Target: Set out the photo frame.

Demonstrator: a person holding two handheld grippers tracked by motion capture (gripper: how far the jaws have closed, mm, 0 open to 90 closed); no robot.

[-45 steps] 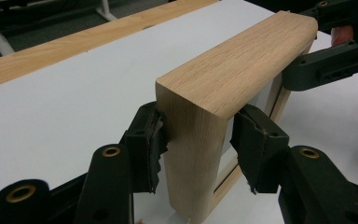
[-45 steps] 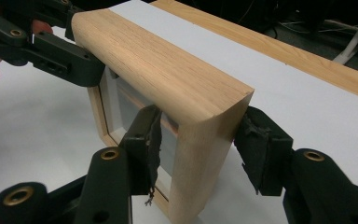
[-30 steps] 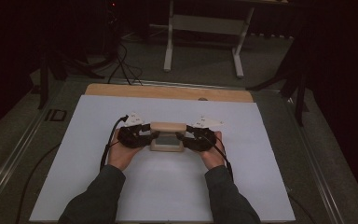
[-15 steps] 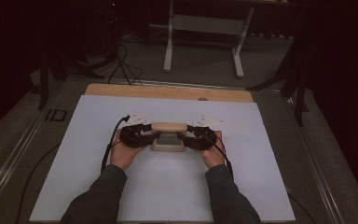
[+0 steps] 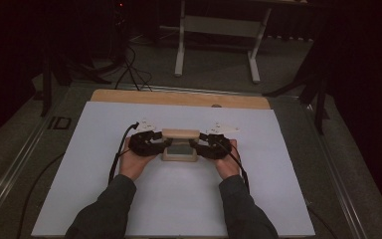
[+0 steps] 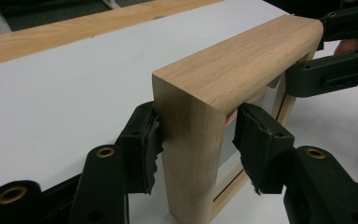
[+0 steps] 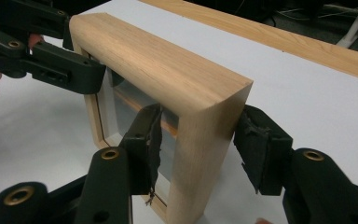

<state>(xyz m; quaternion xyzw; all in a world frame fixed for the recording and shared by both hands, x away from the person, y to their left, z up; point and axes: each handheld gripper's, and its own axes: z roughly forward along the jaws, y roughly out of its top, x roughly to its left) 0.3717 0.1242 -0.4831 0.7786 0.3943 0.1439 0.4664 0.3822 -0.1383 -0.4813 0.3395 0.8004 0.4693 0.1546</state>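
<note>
Both forearms enter the high view from six o'clock, sleeves dark, hands level and turned inward toward each other. The left gripper [image 5: 151, 143] sits at nine o'clock of a wooden frame [image 5: 180, 145]; the right gripper [image 5: 205, 145] sits at three o'clock of it. The frame stands upright on edge on the white sheet [image 5: 104, 124], near the middle of the table [image 5: 179, 98].

In the left gripper view, that gripper [image 6: 193, 140] straddles the frame's [image 6: 200, 116] near upright side: the outer pad lies against the back face, while the inner pad stands just off the front edge. Its jaws have just been opening, with the frame's side between them.

In the right gripper view, the right gripper [image 7: 198, 144] straddles the opposite side of the frame [image 7: 168, 70]. One pad presses the glass side, the other touches the back face: it grips the frame.
</note>
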